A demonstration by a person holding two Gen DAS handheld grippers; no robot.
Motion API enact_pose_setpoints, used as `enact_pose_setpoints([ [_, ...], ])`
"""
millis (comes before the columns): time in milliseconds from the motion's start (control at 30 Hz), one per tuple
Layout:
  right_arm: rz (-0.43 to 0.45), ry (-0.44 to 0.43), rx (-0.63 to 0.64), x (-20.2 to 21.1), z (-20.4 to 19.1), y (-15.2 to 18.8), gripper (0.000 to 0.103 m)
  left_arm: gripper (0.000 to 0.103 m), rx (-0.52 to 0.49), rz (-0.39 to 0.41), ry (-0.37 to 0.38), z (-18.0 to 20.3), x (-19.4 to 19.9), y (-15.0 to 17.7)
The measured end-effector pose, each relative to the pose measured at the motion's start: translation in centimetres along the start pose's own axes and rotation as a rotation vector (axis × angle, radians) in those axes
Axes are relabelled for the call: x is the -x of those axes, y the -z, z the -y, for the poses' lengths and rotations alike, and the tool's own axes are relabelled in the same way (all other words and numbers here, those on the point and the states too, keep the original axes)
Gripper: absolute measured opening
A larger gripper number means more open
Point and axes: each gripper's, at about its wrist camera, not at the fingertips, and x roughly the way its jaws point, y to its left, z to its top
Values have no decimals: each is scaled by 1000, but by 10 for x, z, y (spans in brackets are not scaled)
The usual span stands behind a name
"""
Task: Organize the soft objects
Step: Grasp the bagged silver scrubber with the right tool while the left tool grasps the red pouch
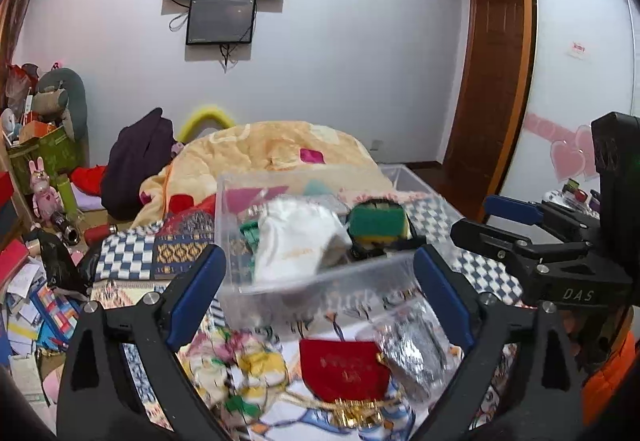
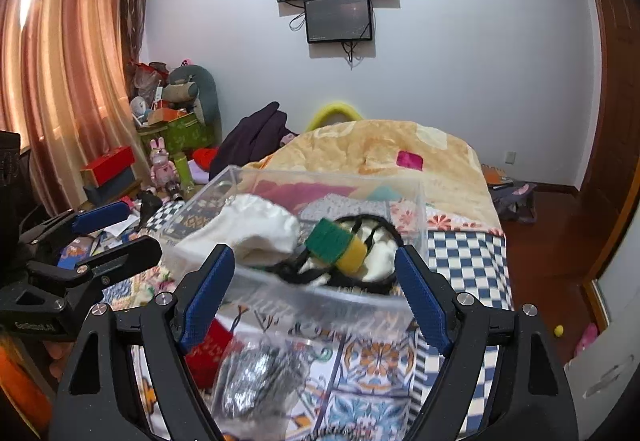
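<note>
A clear plastic bin point(image 1: 320, 279) point(image 2: 320, 301) stands on the patterned bed ahead of both grippers. Inside lie a white cloth point(image 1: 296, 237) point(image 2: 256, 227), a green and yellow sponge point(image 1: 378, 219) point(image 2: 338, 245) and a black-edged white item point(image 2: 376, 257). On the bed in front of the bin lie a red pouch point(image 1: 342, 369) point(image 2: 208, 349), a silvery plastic bag point(image 1: 412, 341) point(image 2: 256, 373) and a floral cloth point(image 1: 240, 365). My left gripper point(image 1: 320, 293) is open and empty at the bin's near wall. My right gripper point(image 2: 316, 293) is open and empty, also at the near wall.
A yellow quilt point(image 1: 260, 153) point(image 2: 380, 149) is bunched at the bed's far end. A dark jacket point(image 1: 136, 157), boxes, toys and papers crowd the floor at left. A wooden door point(image 1: 492, 81) and a wardrobe stand at right. A second clear bin point(image 1: 404, 177) sits behind.
</note>
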Motion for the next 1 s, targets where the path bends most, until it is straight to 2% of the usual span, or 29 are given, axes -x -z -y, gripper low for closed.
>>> enact_pose_setpoints([
  [300, -95, -23, 22, -10, -11, 34, 80, 96, -16, -89, -27, 3, 1, 45],
  [500, -175, -65, 18, -24, -17, 53, 80, 96, 12, -154, -8, -3, -6, 66],
  [567, -197, -72, 27, -27, -21, 59, 80, 93, 18, -159, -4, -4, -7, 69],
  [633, -215, -86, 25, -30, -22, 63, 79, 83, 21, -165, 8, -4, -7, 70],
  [700, -227, -94, 26, -31, -23, 67, 73, 79, 19, -172, 23, -2, -8, 71],
  [767, -244, -105, 26, -33, -24, 70, 63, 74, 12, -177, 37, 1, -9, 72],
  [900, -252, -135, 20, -33, -24, 74, 55, 64, -8, -210, 66, 9, -16, 77],
  [967, -256, -147, 21, -33, -23, 75, 42, 62, -11, -234, 77, 12, -21, 80],
  [1000, -259, -151, 21, -34, -23, 76, 40, 61, -10, -247, 79, 13, -24, 82],
])
